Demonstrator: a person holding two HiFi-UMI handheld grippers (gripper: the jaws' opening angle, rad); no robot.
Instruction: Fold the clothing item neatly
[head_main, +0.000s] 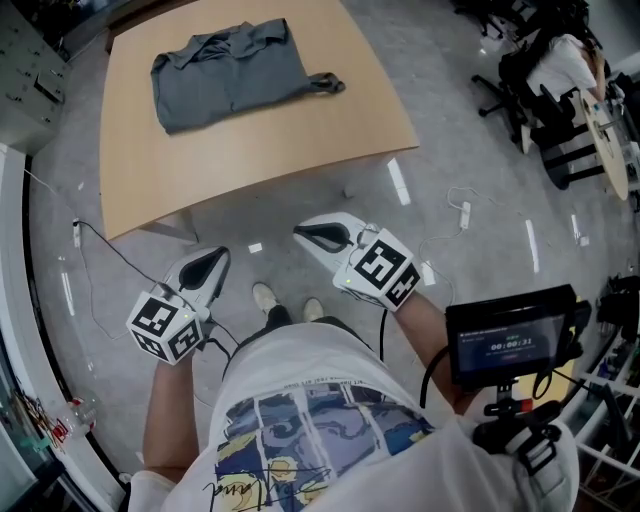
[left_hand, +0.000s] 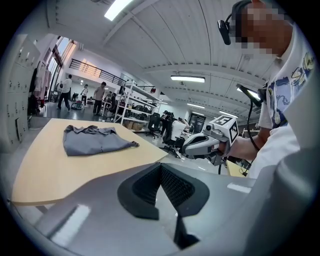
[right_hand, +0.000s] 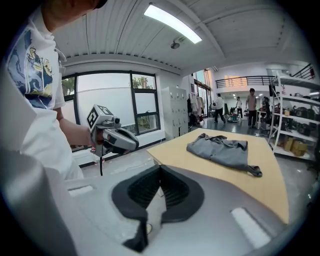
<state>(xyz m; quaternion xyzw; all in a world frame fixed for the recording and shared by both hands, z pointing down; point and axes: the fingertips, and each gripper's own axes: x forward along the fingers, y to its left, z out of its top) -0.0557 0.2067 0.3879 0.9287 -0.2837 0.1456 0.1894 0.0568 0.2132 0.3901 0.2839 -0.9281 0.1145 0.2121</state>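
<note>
A grey garment (head_main: 232, 72) lies roughly folded on the far part of a light wooden table (head_main: 300, 150), one sleeve end (head_main: 327, 84) sticking out to its right. It also shows as the grey garment (left_hand: 95, 140) in the left gripper view and the grey garment (right_hand: 222, 151) in the right gripper view. Both grippers hang in front of the person's body, well short of the table's near edge. The left gripper (head_main: 216, 255) is shut and holds nothing. The right gripper (head_main: 302, 232) is shut too, with nothing between its jaws.
The table stands on a grey floor with cables and a white power strip (head_main: 465, 213). A monitor (head_main: 510, 335) on a rig sits by the person's right side. Office chairs (head_main: 535, 90) and a desk stand at the far right. People walk in the background (left_hand: 100, 97).
</note>
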